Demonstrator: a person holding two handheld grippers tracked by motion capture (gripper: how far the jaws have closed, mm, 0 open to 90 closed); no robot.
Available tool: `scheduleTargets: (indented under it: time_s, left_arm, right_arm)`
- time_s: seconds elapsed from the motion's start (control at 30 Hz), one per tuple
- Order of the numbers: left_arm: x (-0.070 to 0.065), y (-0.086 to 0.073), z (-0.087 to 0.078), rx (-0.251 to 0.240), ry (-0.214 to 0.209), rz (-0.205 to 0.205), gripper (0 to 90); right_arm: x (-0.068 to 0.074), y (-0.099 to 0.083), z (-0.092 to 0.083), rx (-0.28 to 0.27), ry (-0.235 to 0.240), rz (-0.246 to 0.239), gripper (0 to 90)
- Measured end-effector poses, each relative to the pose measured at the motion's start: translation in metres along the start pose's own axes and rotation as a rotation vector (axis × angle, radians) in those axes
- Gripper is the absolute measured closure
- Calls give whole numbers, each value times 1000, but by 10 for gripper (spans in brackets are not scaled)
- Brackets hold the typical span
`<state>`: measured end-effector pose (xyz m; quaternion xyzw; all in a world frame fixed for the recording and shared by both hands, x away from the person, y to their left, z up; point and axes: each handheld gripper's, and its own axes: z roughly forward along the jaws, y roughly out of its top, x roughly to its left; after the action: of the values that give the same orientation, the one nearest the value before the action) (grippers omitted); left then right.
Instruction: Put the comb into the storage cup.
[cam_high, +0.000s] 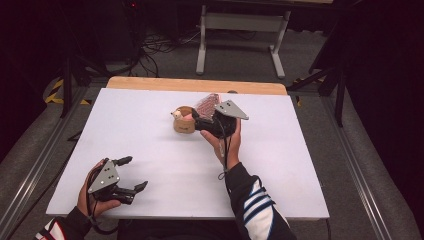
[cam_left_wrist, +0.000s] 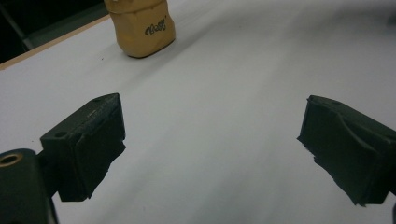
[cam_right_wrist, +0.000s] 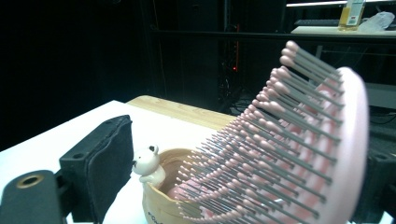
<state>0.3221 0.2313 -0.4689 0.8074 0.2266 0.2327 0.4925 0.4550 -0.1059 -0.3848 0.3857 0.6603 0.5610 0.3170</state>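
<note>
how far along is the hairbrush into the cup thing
Done: the right claw has the pink hairbrush lifted and brought to the tan cup with the small bear figure on its rim. In hand: the brush hangs tilted at the cup's mouth, its lower end apparently just inside. Left: lowering it in and letting go. The left claw sits open near the table edge, holding nothing.

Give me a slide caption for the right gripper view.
Pink hairbrush angled into a tan cup with a small white bear on its rim.

A dim lab or studio: white tabletop (cam_high: 150, 125), floor cables (cam_high: 155, 47), black equipment racks (cam_right_wrist: 196, 51) behind.
</note>
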Motion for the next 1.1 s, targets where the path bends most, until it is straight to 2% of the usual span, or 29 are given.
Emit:
scheduleTargets:
  time_s: [0.4,0.57,0.9,1.1]
  left_arm:
    - [0,0,0,1,-1,0,78]
    - [0,0,1,3,-2,0,78]
    - [0,0,0,2,-3,0,79]
    - [0,0,1,2,-2,0,78]
  right_arm:
    - [-5,4,-6,-18,-23,-9,110]
    - [-10,6,-10,-28,-57,-13,91]
    - [-16,6,-15,-29,-76,-16,93]
    - [-17,6,-18,-32,-72,-26,87]
